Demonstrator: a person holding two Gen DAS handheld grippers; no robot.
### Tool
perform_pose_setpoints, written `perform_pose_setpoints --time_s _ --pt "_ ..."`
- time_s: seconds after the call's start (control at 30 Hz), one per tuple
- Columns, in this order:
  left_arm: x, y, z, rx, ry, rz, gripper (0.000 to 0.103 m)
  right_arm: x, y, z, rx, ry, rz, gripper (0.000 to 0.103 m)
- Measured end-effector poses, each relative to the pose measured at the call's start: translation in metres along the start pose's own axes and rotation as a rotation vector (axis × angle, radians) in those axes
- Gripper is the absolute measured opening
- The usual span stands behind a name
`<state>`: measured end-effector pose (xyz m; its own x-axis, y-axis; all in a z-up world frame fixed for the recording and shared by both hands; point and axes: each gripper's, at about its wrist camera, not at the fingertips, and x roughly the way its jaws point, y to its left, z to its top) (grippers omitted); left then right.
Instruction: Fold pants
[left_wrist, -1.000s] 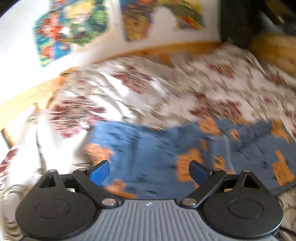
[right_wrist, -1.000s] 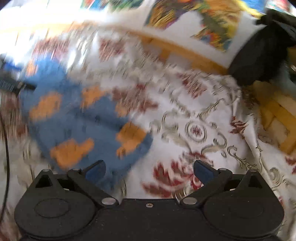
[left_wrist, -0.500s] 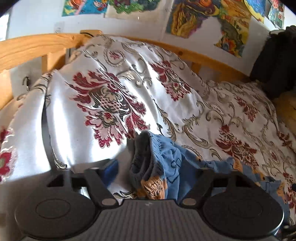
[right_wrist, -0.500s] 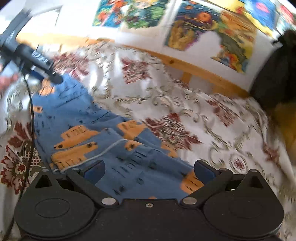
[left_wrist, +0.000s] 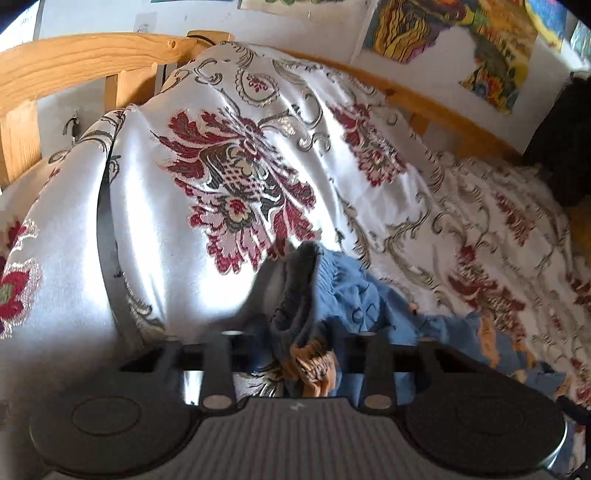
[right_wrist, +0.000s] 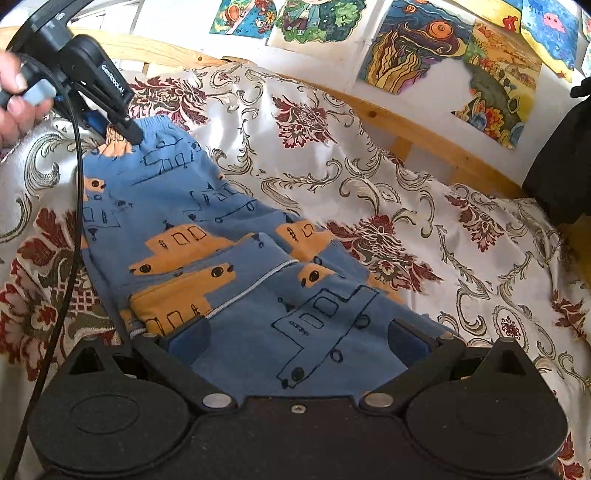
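- Left wrist view: one left gripper (left_wrist: 303, 354), its fingers drawn together and clamped on the waistband corner of the one pair of blue pants (left_wrist: 343, 295) with orange print; the cloth bunches up between the fingers.
- The pants lie on a white bedspread (left_wrist: 177, 229) patterned with red flowers, which humps over a raised mound at the head of a wooden bed frame (left_wrist: 85, 55). Two paintings (left_wrist: 410, 26) show on the white wall behind.
- Compared with half a second ago, the fingers have closed in; the blue pads seen then are now hidden by the cloth.
- Right wrist view: one right gripper (right_wrist: 295, 338), jaws wide apart, with two blue pads (right_wrist: 188, 338) hovering just above the lower part of the pants (right_wrist: 258, 280) and holding nothing.
- The pants stretch flat from the near edge to the upper left, where the left gripper (right_wrist: 125, 127) pinches the waistband; a hand (right_wrist: 14, 92) holds that tool, and one black cable (right_wrist: 72, 221) hangs from it.
- Five drawings (right_wrist: 413, 44) hang on the wall above the frame.
- The pants lie flatter and straighter than half a second ago.
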<state>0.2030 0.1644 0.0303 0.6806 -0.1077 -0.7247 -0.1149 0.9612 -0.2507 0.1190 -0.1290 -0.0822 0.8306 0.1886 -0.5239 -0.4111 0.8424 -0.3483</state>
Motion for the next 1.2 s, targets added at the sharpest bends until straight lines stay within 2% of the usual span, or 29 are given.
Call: perform_pose_setpoints --time_s 0.13,0.27,0.4,0.53,0.63,0.73,0.87,0.93,1.07,1.2 --pt "-0.012 -0.013 0.0 -0.046 -0.034 0.025 0.021 -0.012 -0.003 0.006 -0.015 -0.046 -0.003 0.102" --pt "-0.039 -0.048 -0.003 0.008 -0.115 0.02 0.02 -0.031 -0.019 0.012 0.001 -0.094 -0.007 0.102" --pt "-0.068 -0.094 -0.009 0.122 -0.201 -0.01 0.02 -0.06 -0.051 0.011 0.047 -0.11 -0.012 0.102" --pt "-0.089 -0.147 -0.019 0.255 -0.241 -0.092 0.02 -0.085 -0.092 0.008 0.123 -0.099 -0.031 0.102" --pt "-0.096 -0.187 -0.031 0.361 -0.253 -0.148 0.02 -0.098 -0.134 0.008 0.251 -0.098 -0.013 0.102" --pt "-0.092 -0.227 -0.048 0.467 -0.232 -0.208 0.02 -0.105 -0.176 0.001 0.425 -0.106 0.014 0.102" --pt "-0.075 -0.283 -0.085 0.632 -0.181 -0.246 0.02 -0.101 -0.221 -0.025 0.694 -0.128 0.115 0.101" --pt "-0.066 -0.308 -0.108 0.716 -0.149 -0.237 0.02 -0.095 -0.231 -0.038 0.777 -0.121 0.186 0.094" --pt "-0.047 -0.336 -0.147 0.85 -0.102 -0.197 0.02 -0.073 -0.231 -0.061 0.862 -0.065 0.312 0.081" --pt "-0.043 -0.342 -0.164 0.884 -0.085 -0.177 0.02 -0.055 -0.227 -0.071 0.945 -0.033 0.394 0.076"
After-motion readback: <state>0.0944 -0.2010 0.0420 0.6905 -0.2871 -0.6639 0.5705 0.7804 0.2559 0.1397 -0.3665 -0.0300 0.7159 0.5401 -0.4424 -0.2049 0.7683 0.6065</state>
